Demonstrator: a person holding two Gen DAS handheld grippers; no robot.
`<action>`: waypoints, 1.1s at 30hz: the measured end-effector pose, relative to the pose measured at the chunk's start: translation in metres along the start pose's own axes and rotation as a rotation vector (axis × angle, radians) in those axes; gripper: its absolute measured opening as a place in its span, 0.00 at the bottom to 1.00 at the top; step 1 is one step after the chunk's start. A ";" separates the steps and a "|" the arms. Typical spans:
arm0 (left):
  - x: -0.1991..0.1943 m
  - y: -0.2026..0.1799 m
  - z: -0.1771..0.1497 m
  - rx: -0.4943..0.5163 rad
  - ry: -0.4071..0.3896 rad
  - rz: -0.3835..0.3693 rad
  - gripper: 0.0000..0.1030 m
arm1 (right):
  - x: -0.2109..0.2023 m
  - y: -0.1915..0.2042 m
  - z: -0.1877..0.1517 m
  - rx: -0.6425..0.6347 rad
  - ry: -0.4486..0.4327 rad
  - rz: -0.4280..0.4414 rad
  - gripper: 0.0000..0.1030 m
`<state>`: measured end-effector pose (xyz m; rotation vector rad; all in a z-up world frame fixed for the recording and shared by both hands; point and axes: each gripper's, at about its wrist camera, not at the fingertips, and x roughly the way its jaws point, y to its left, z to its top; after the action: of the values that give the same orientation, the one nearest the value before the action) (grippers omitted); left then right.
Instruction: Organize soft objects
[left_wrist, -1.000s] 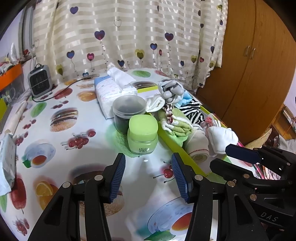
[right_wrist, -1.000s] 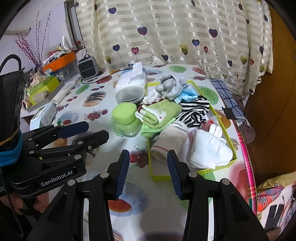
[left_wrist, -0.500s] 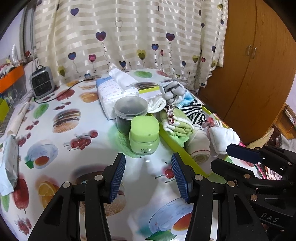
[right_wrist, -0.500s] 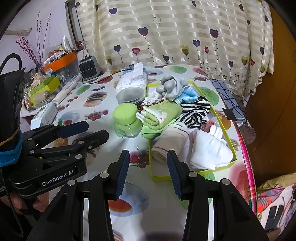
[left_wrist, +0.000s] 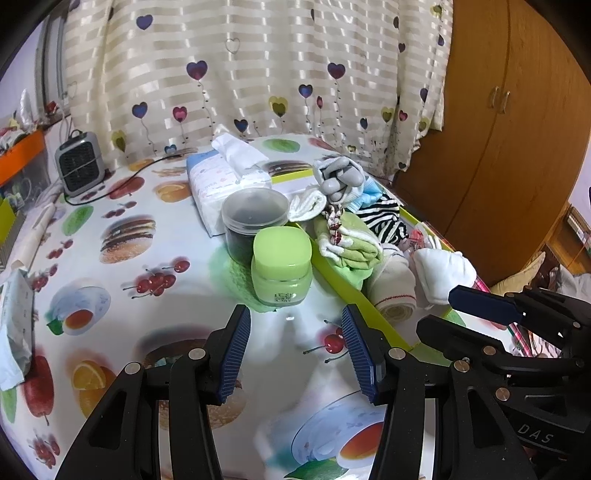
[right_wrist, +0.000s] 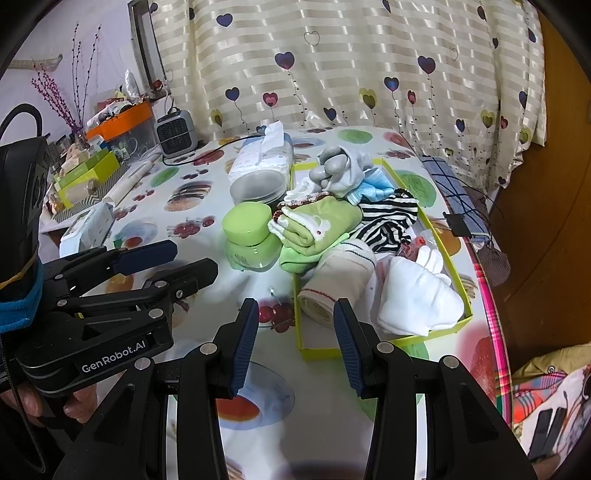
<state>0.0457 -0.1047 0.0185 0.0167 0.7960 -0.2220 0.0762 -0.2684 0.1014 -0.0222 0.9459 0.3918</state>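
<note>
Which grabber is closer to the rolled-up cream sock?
Right. The right gripper hovers just in front of the rolled cream sock. The left gripper sits farther off, facing the green jar.

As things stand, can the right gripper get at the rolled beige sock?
Probably yes. The right gripper is open and empty, the beige sock lies at the tray's near end just ahead, with nothing on top of it.

the dark-filled clear jar (left_wrist: 255, 218) is half hidden behind the green-lidded jar (left_wrist: 281, 264). the striped sock (right_wrist: 388, 221) lies partly buried under neighbours. the label print on the tissue pack (left_wrist: 218, 184) is too small to read.
</note>
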 end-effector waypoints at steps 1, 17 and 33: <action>0.000 -0.002 0.000 0.003 0.001 0.003 0.49 | 0.000 0.000 0.000 0.000 0.000 0.001 0.42; 0.001 -0.004 -0.003 0.000 0.001 -0.011 0.49 | 0.002 -0.004 -0.004 0.004 0.005 0.001 0.42; 0.002 -0.004 -0.005 0.006 -0.002 -0.005 0.49 | 0.005 -0.005 -0.009 0.005 0.009 0.000 0.42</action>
<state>0.0431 -0.1082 0.0139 0.0202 0.7936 -0.2295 0.0730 -0.2731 0.0914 -0.0192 0.9555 0.3897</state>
